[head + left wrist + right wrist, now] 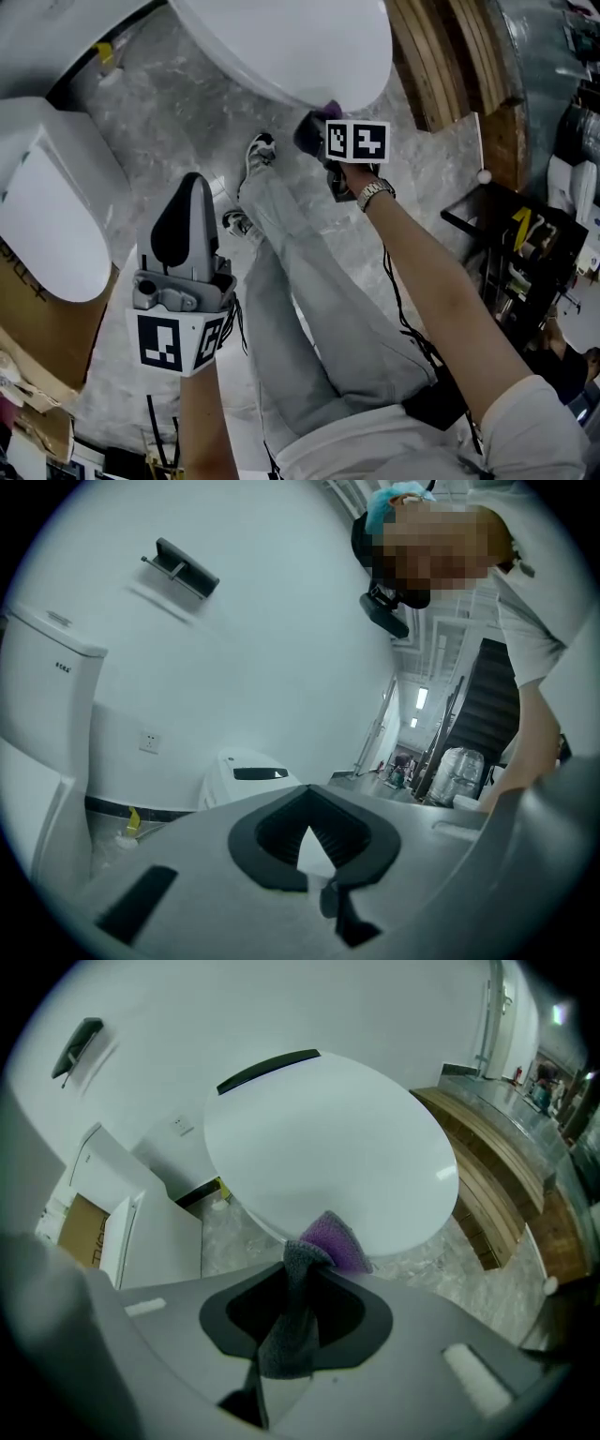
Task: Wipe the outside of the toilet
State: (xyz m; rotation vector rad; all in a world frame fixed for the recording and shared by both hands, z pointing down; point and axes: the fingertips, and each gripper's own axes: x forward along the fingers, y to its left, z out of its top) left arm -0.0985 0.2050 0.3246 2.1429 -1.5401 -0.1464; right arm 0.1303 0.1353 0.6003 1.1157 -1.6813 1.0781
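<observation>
The white glossy ceramic toilet (328, 1138) lies straight ahead of the right tool (305, 1283). That tool is clenched on a purple-and-grey microfibre cloth (335, 1243) that touches the bowl's lower front curve. The left tool (187, 211), closed on nothing, hangs well back.

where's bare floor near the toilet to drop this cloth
Bare marble floor lies between the toilet and the wooden planks, and left of the person's shoes toward the white unit. Crowded: cardboard box at lower left, black rack at right.
</observation>
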